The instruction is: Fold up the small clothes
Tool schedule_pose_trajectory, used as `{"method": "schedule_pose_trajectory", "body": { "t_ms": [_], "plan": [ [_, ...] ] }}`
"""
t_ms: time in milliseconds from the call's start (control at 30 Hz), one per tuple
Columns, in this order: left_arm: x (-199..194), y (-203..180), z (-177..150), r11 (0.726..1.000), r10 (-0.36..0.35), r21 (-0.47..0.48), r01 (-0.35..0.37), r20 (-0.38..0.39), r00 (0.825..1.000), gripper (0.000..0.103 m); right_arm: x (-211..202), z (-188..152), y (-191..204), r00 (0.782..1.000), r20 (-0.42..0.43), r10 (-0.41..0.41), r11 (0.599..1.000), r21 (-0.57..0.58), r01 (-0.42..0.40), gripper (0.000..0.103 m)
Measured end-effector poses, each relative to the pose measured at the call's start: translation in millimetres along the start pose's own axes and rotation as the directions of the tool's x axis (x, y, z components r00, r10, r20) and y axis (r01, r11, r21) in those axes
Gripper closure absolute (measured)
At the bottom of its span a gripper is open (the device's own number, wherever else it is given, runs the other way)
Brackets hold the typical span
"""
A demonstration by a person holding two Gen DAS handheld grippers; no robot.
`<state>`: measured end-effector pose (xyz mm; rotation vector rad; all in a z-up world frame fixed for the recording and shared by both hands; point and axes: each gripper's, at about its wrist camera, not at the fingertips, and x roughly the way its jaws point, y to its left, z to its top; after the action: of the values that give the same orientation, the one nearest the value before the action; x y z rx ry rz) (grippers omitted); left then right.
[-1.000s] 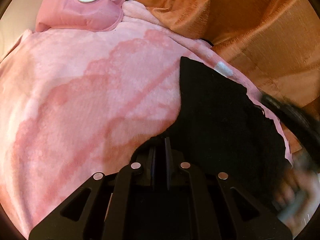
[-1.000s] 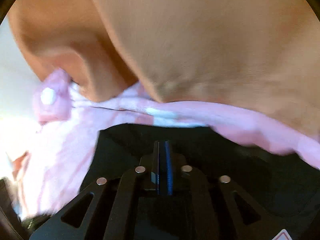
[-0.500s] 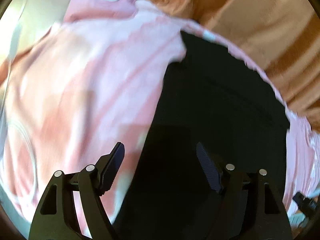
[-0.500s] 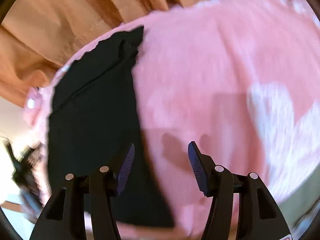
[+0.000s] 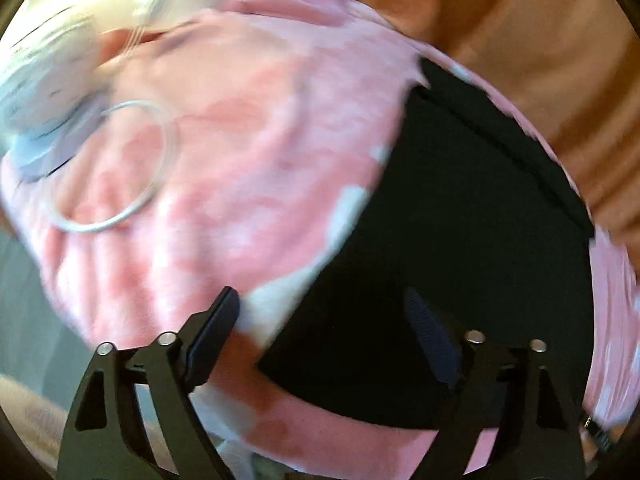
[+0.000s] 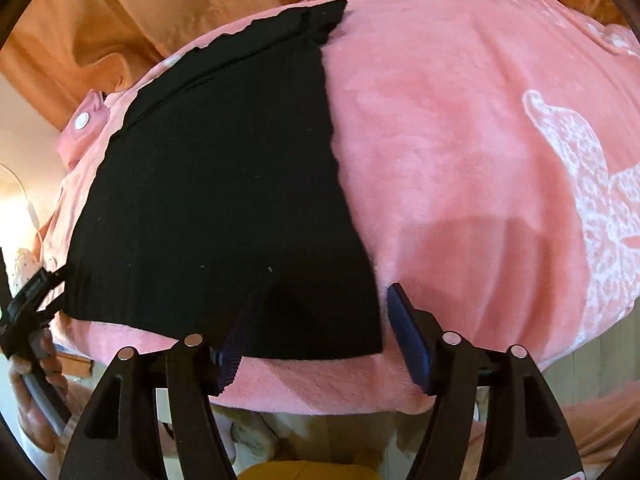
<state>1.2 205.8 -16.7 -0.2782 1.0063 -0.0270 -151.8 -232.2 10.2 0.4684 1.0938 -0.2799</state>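
Observation:
A black garment (image 6: 224, 200) lies flat on a pink fleece blanket (image 6: 460, 152), its far edge folded into layers near the curtain. It also shows in the left wrist view (image 5: 460, 272), blurred. My right gripper (image 6: 320, 312) is open and empty, hovering over the garment's near right corner. My left gripper (image 5: 324, 320) is open and empty, above the garment's near left edge. The left gripper's body also shows at the left edge of the right wrist view (image 6: 28, 300).
Orange curtains (image 6: 160, 12) hang behind the blanket. A pink pouch with a white button (image 6: 82, 122) lies at the far left corner. A thin ring-shaped object (image 5: 116, 168) and pale blurred things lie on the blanket's left side. The floor (image 6: 592, 344) shows beyond the near edge.
Both grippers were shut on the black garment a second ago. They have opened, let it go flat on the blanket, and pulled back toward the near edge.

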Motion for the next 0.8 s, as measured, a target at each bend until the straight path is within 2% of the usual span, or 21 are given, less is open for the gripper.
{"method": "schedule_pose_trajectory", "body": {
  "t_ms": [33,100,133,200,233,300,333,367,433,500,600,700,733,800],
  "plan": [
    [-4.9,7.5,0.5,0.999,0.002,-0.038,-0.001,0.023,1.0,0.023,1.1,1.1,1.6,1.0,0.003,-0.007,1.0,-0.001,0.007,0.045],
    [-3.6,13.0,1.4,0.998,-0.018,-0.06,0.018,0.005,1.0,0.023,0.5,0.5,2.0,1.0,0.008,-0.004,1.0,0.0,0.004,0.052],
    [-0.6,13.4,0.8,0.998,-0.024,-0.059,0.023,-0.013,1.0,0.024,0.2,-0.7,-0.1,1.0,0.011,-0.005,1.0,-0.004,0.005,0.054],
    [1.4,6.8,-1.3,1.0,0.013,-0.002,-0.013,-0.004,1.0,0.028,-0.7,-2.1,-5.3,1.0,0.018,-0.011,1.0,-0.005,0.011,0.066],
    [2.5,0.7,-2.8,0.999,0.033,0.042,-0.033,0.0,0.999,0.034,-1.2,-2.2,-7.6,1.0,0.023,-0.014,1.0,0.0,0.014,0.069],
    [4.0,-6.0,-3.5,0.994,0.052,0.091,-0.053,0.011,0.999,0.052,-1.5,-2.6,-11.7,1.0,0.028,-0.01,1.0,0.011,0.009,0.08],
    [3.2,-4.4,-3.9,0.994,0.045,0.099,-0.046,0.011,0.999,0.064,-2.6,-3.9,-14.5,1.0,0.026,-0.003,1.0,0.013,0.003,0.083],
    [2.8,-2.8,-2.6,0.996,0.021,0.088,-0.021,0.001,1.0,0.071,-2.2,-2.6,-14.7,1.0,0.026,-0.001,1.0,0.014,0.0,0.084],
    [2.0,0.1,-0.8,0.998,-0.011,0.063,0.012,-0.016,1.0,0.078,-5.5,-3.4,-15.3,0.999,0.033,0.009,1.0,0.019,-0.009,0.084],
    [-2.4,3.5,-1.2,0.998,-0.035,0.049,0.037,-0.029,0.999,0.079,-8.7,-4.9,-18.0,0.999,0.036,0.028,0.999,0.033,-0.029,0.084],
    [-6.5,2.1,-6.9,0.997,-0.063,0.052,0.065,-0.032,0.997,0.079,-7.1,-7.5,-24.1,0.993,0.01,0.121,0.99,0.075,-0.122,0.081],
    [-1.6,0.1,-11.3,0.996,-0.075,0.049,0.076,-0.03,0.997,0.065,-3.8,-10.1,-24.6,0.989,-0.001,0.148,0.985,0.084,-0.147,0.078],
    [-1.2,-0.8,-10.8,0.996,-0.079,0.048,0.08,-0.029,0.996,0.055,-3.4,-9.3,-23.6,0.988,-0.001,0.154,0.985,0.085,-0.153,0.076],
    [-0.1,-2.2,-9.5,0.996,-0.083,0.038,0.084,-0.014,0.996,0.049,-2.9,-7.2,-22.5,0.986,-0.002,0.167,0.982,0.095,-0.166,0.068]
  ]
}}
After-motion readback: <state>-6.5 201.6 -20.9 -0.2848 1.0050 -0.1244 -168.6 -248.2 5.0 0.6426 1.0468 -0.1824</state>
